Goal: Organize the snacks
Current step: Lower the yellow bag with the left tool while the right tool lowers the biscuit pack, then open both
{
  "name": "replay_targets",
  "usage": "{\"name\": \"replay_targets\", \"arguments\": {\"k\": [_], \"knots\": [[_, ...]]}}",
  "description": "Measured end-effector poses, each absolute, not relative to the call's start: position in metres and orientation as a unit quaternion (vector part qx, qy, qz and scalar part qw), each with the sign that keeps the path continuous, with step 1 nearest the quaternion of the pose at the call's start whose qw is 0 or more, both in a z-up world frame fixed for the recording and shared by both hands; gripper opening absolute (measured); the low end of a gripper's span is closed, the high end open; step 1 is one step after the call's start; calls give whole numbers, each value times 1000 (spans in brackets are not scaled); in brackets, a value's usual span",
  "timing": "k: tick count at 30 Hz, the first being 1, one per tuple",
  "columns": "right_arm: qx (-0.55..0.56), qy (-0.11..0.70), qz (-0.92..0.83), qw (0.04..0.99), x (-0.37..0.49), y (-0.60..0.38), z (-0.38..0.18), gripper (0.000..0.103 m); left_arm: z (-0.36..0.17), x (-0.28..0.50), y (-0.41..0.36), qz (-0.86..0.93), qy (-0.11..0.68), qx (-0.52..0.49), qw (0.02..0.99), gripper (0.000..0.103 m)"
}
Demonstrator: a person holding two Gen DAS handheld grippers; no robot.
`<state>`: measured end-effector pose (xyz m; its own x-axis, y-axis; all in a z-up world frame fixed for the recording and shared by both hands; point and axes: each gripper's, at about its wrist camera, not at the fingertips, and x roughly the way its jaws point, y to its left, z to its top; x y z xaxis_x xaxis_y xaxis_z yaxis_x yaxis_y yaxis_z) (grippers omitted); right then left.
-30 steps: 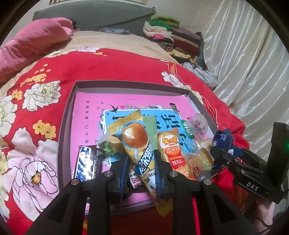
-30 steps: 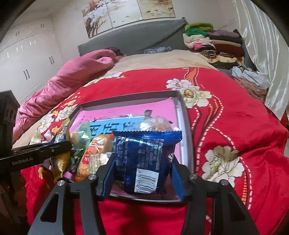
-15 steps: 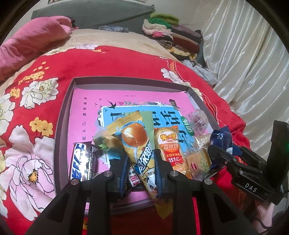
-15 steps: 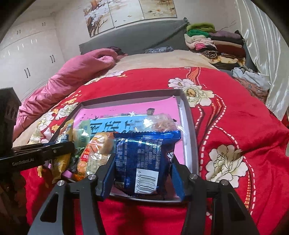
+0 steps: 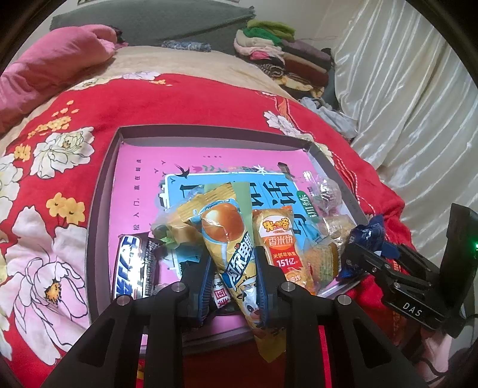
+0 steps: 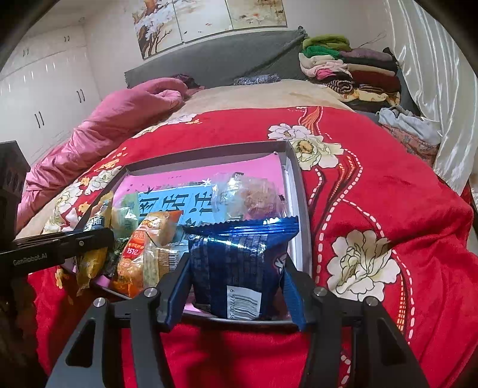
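Snacks were gathered in the shallow tray (image 5: 101, 191) on the red blanket (image 6: 373, 185) — probably to keep them together. The left gripper (image 5: 231, 270) pinched a yellow packet (image 5: 228, 238) tightly; the right gripper (image 6: 236, 274) clasped a blue packet (image 6: 239, 262) above the tray's near corner.

A: Where does the left wrist view look from?
B: From behind its own fingers, tilted down, close over the near edge of the tray (image 5: 101, 191) on the bed (image 5: 185, 98). It faces the headboard (image 5: 149, 21).
A: And the right wrist view?
B: Same manner, close at the tray's (image 6: 301, 209) near right corner, facing the headboard (image 6: 215, 59) too.
A: What do they share?
B: The tray, the clothes pile (image 5: 277, 56) (image 6: 349, 68), and each shows the other's gripper at its edge.
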<state>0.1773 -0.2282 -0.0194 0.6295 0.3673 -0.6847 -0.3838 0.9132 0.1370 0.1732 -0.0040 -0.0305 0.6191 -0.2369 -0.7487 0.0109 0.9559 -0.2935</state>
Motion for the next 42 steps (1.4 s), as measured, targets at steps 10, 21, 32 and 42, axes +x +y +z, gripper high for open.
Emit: {"name": "replay_targets", "arguments": {"k": [10, 21, 32, 42], "knots": [[5, 376, 212, 902, 171, -233, -15, 59, -30, 174, -6, -73, 433, -128, 889, 27], [17, 381, 210, 900, 164, -236, -12, 63, -29, 173, -8, -83, 435, -120, 889, 34], [10, 372, 200, 906, 160, -238, -6, 66, -29, 172, -10, -90, 442, -116, 885, 52], [13, 364, 181, 914, 161, -246, -1, 69, -28, 172, -9, -88, 444, -119, 884, 66]]}}
